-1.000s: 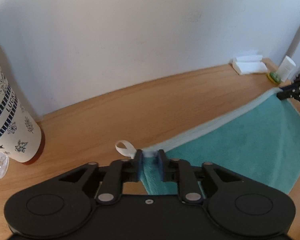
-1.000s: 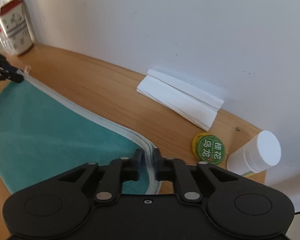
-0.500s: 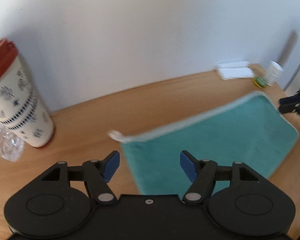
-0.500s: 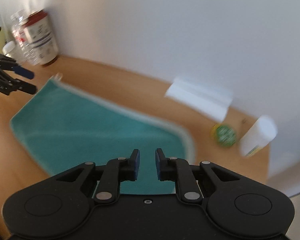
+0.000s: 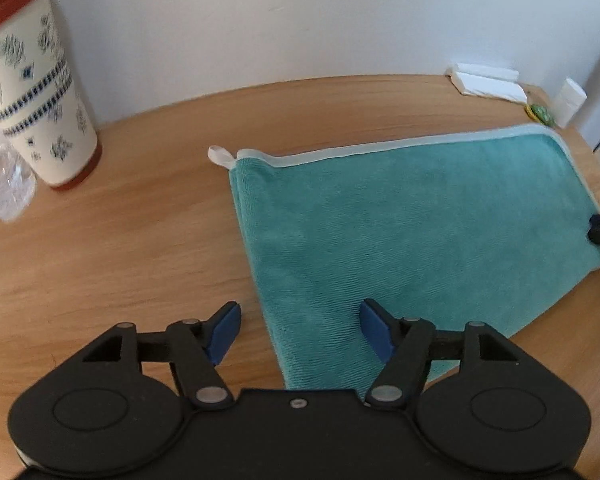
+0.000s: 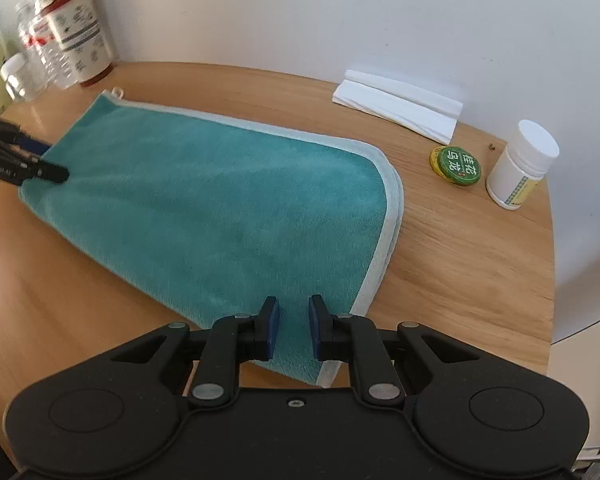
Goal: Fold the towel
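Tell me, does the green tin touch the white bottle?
Apart. The right wrist view shows bare wood between the green tin and the white bottle.

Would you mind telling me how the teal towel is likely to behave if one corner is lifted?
The teal towel lies flat and already doubled on the wooden table, so it is probably floppy and would drape. Its plush pile suggests it grips rather than slips. The stacked trimmed edges may separate when raised.

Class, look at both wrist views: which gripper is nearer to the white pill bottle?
Right. The right gripper sits over the towel's end nearest the white pill bottle; the left gripper is at the opposite end, near the patterned cup.
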The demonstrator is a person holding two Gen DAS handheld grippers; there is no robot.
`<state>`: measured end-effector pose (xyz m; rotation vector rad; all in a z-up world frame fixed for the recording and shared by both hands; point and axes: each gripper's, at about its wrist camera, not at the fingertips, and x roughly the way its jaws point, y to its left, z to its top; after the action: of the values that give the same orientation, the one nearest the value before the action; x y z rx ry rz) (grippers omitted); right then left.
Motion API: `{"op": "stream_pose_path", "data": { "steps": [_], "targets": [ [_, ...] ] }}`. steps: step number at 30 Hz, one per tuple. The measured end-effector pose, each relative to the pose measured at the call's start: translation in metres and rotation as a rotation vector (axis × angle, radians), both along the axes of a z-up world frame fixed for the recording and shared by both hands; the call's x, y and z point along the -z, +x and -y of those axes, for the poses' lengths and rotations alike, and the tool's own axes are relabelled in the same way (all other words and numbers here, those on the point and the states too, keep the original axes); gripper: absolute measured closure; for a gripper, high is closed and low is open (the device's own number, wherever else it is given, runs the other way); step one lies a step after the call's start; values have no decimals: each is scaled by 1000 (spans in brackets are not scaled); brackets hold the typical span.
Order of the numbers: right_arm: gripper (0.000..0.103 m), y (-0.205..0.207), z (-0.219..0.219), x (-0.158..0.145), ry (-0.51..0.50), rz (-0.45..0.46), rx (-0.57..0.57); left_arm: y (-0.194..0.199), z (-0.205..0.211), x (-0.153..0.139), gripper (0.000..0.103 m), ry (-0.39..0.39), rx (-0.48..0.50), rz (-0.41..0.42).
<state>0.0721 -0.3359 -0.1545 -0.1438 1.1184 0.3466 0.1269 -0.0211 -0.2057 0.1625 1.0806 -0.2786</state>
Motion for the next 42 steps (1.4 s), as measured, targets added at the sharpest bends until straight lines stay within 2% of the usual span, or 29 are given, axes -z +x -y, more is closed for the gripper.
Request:
{"op": "stream_pose_path", "data": {
  "steps": [2,5,7,9,11,12,15,16,17,20,26,29,30,33,35,36,39,40,41,42],
  "targets": [
    [86,0,2,0,10,-4,13,0,-3,-1,34,-17,-31,-13],
    [83,0,2,-6,-13,-3,25,2,-1,-7,35,8,-53,-21],
    [79,-4,-1,-14,-43,47,27,-1,2,-14,34,18,-47,-7],
    [73,-2,-1,-18,0,68,86,-3,5,-18,34,10,-39,3],
    [73,1,-2,-20,37,76,128,-3,10,-17,34,5,-44,3],
    [73,7,-9,-20,93,74,160,-2,13,-16,34,6,-55,10],
    [72,15,-29,-16,68,78,143,6,20,-8,34,14,-112,-8],
    [72,19,-34,-9,36,44,146,8,21,-4,34,18,-124,-6],
    [72,22,-38,-3,6,10,150,9,22,-1,30,23,-132,-1],
    [72,20,-34,3,17,1,173,10,21,2,19,36,-170,-1],
    [71,15,-41,7,-21,23,178,9,10,7,16,-11,-215,-9],
    [70,15,-41,6,-25,20,198,9,10,7,15,-6,-241,-16],
    [68,16,-40,6,-25,18,204,9,12,6,15,-1,-249,-18],
    [48,13,-53,2,-119,38,240,5,18,-6,15,8,-245,-33],
    [48,6,-60,-9,-154,54,245,1,23,-20,15,3,-231,-24],
    [46,1,-63,-20,-125,76,241,-3,24,-30,15,-12,-225,-19],
    [13,-15,-68,-55,-63,115,227,-17,30,-64,13,-46,-221,-3],
    [11,-23,-71,-70,-66,144,213,-24,33,-81,10,-51,-222,6],
    [11,-31,-74,-85,-69,173,199,-27,35,-90,0,-49,-223,13],
    [11,-36,-76,-92,-77,188,200,-34,38,-104,1,-43,-227,30]
  ]
}}
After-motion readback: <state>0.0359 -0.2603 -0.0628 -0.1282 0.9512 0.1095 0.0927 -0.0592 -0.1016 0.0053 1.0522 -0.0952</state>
